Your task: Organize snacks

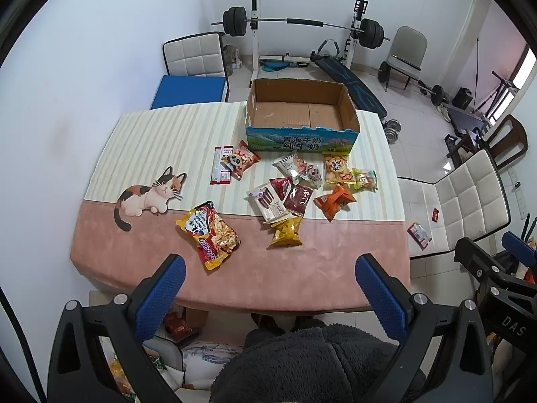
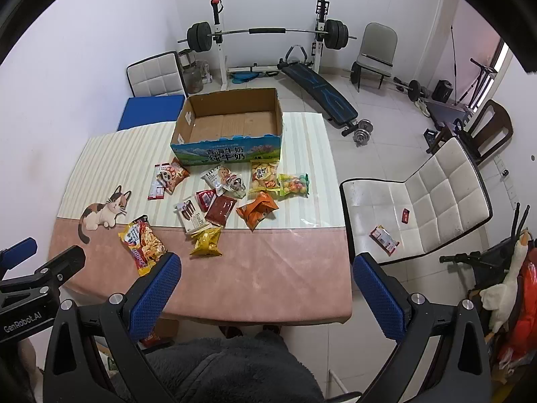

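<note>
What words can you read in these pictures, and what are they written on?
"青海牛奶 纯牛奶": front of the cardboard box.
"Franzzi": white cookie packet.
"GenRobot.AI": left gripper body.
"DAS": right gripper body.
Print on the other snack packets is too small or blurred to read.

Small print on the snack packets [image 1: 281, 184] too tiny to read.
</note>
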